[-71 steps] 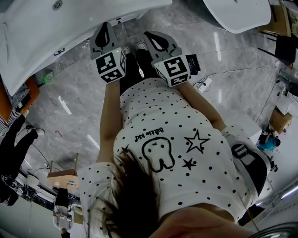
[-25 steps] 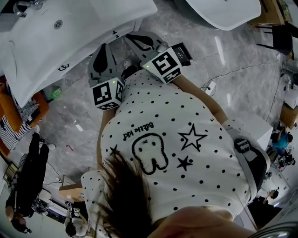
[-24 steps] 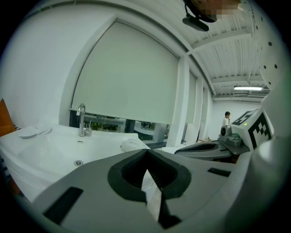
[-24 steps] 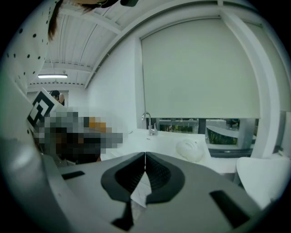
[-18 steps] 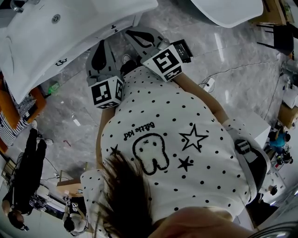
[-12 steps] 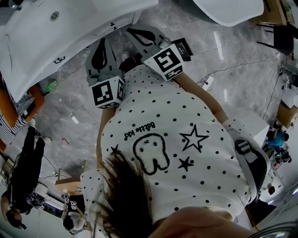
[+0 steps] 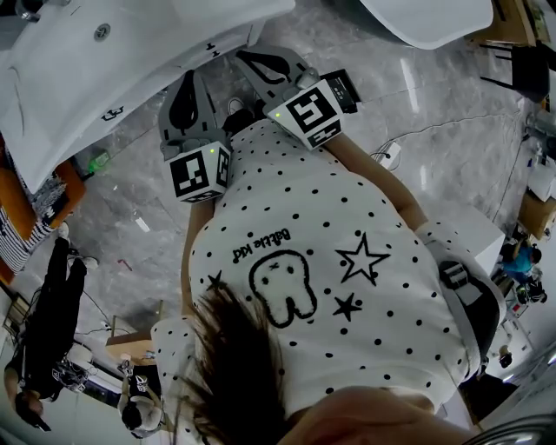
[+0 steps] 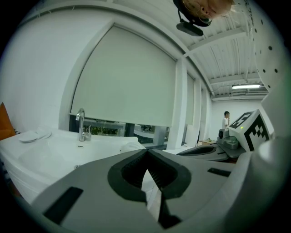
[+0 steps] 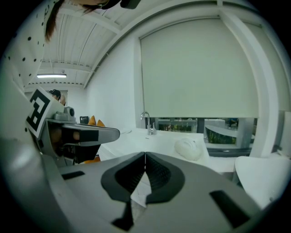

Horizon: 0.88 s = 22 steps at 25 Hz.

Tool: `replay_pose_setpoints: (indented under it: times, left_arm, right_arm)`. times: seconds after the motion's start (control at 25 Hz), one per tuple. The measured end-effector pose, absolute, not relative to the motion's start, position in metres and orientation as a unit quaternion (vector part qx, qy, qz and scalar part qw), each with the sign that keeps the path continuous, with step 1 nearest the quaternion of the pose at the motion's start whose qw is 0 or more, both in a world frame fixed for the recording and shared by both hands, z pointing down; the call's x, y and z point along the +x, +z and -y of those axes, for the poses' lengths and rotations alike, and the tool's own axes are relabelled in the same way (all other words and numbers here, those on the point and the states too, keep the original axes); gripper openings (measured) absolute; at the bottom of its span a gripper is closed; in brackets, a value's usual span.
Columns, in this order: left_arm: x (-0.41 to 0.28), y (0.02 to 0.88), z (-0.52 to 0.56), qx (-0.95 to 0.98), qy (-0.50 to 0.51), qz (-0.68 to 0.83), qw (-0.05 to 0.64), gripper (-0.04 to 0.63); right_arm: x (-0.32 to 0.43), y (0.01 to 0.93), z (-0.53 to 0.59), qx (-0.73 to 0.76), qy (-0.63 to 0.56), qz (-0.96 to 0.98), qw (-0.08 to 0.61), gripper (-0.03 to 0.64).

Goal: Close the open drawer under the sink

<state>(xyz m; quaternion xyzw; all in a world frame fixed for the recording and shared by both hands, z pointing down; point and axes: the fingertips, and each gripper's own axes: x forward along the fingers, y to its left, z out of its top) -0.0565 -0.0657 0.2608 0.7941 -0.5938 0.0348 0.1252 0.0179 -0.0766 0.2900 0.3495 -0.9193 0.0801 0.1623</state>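
The white sink vanity [image 7: 130, 61] fills the head view's upper left, its drain [image 7: 102, 32] showing. Two small dark handles [image 7: 111, 114] mark its front edge; the drawer below is hidden by the top. My left gripper [image 7: 185, 80] is shut and empty, its tips at that front edge. Beside it my right gripper [image 7: 243, 59], also shut and empty, points at the vanity's right end. In the left gripper view the left gripper [image 8: 146, 154] has its jaws closed before the basin and faucet [image 8: 81, 124]. In the right gripper view the right gripper [image 9: 144, 155] is shut too.
A white tub [image 7: 426, 17] stands at the top right. On the grey marble floor lie a cable with a socket [image 7: 383, 159] and a green bottle [image 7: 97, 162]. People [image 7: 48, 313] stand at the left. A white rounded object [image 9: 188, 148] rests on the counter.
Since the earliest frame the person has stepped toward the vanity and both grippers have come up to its front edge. Over the last second almost nothing has moved.
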Motion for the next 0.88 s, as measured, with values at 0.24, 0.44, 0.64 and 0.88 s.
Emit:
replay_pose_setpoints:
  times: [0.24, 0.44, 0.64, 0.88]
  left_arm:
    - [-0.0528, 0.2571, 0.0701, 0.798, 0.034, 0.59, 0.117, 0.005]
    - [-0.0519, 0.2548, 0.0726, 0.798, 0.031, 0.591, 0.114, 0.005]
    - [-0.0494, 0.2534, 0.0748, 0.8, 0.026, 0.589, 0.112, 0.005]
    - [-0.0484, 0.254, 0.0738, 0.801, 0.025, 0.587, 0.114, 0.005]
  right_arm:
    - [0.0192, 0.2875, 0.0804, 0.351, 0.076, 0.92, 0.159, 0.015]
    - [0.0191, 0.286, 0.082, 0.349, 0.07, 0.921, 0.159, 0.015]
    - [0.0221, 0.2858, 0.0838, 0.351, 0.067, 0.92, 0.16, 0.015]
    - [0.0232, 0.2851, 0.0829, 0.353, 0.066, 0.92, 0.158, 0.015]
